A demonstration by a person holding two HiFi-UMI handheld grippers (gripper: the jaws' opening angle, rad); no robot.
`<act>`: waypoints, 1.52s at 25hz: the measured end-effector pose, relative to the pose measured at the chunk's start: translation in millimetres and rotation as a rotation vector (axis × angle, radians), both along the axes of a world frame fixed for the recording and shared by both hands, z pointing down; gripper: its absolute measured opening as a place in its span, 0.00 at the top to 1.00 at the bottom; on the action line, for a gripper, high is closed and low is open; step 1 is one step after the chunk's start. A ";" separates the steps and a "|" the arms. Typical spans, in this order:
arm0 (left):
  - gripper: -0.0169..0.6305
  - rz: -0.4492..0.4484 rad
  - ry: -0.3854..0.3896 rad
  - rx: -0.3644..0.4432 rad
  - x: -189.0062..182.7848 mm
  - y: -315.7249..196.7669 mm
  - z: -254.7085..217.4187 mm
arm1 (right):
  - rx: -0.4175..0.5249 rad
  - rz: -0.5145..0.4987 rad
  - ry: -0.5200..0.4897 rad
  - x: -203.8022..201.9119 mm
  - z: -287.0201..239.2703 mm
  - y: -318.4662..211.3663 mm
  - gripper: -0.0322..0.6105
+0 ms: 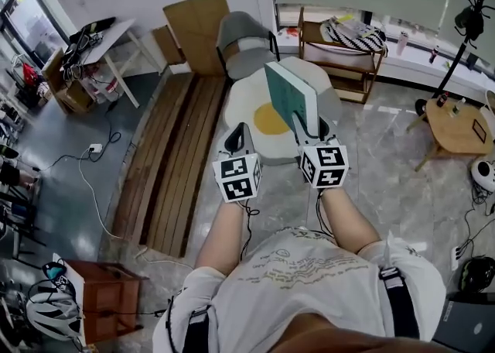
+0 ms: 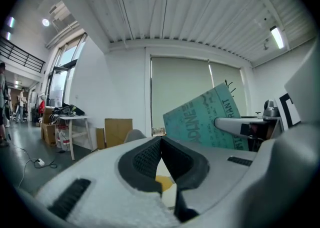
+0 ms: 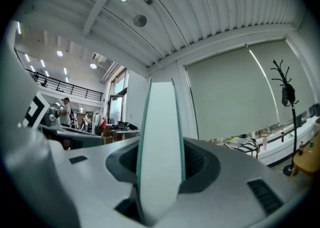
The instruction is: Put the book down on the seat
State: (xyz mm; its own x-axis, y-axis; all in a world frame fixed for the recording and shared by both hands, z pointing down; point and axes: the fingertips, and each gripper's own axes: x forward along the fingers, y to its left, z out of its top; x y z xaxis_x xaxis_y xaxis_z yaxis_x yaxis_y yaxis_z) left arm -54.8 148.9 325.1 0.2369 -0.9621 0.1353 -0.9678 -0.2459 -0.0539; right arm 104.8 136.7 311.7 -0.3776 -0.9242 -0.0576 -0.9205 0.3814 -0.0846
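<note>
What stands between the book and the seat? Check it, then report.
Nothing visible does. The right tool grips the book upright above the egg-shaped seat, whose visible top is bare. The left tool, shut and empty, hovers left of the book, not under it.

Both bare forearms (image 1: 220, 235) reach forward, side by side. The left gripper (image 1: 238, 133) points toward the far side, its jaws closed together with nothing between them. Just to its right, the right gripper (image 1: 300, 121) has its jaws clamped on an upright book (image 1: 288, 92).

White printed T-shirt (image 1: 309, 282), black straps (image 1: 401, 301)
</note>
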 end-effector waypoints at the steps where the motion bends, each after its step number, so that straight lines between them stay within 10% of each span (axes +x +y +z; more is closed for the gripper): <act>1: 0.94 -0.001 -0.002 0.001 4.9 -7.2 -0.6 | 0.001 -0.003 -0.003 4.4 0.0 -7.5 0.69; 14: 0.94 -0.073 -0.026 0.049 34.6 -84.1 -1.9 | -0.033 -0.041 -0.029 38.2 25.4 -95.9 0.69; 38: 0.94 -0.056 0.098 -0.054 -23.7 -238.5 43.4 | -0.074 -0.108 0.036 -32.3 55.1 -239.4 0.69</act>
State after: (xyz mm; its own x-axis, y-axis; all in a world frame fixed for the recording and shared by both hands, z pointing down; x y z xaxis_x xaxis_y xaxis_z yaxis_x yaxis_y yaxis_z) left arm -78.5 -89.5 368.5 0.1981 -0.9660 0.1663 -0.9800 -0.1917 0.0540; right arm 72.5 -102.8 366.8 -0.4760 -0.8791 0.0245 -0.8773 0.4727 -0.0834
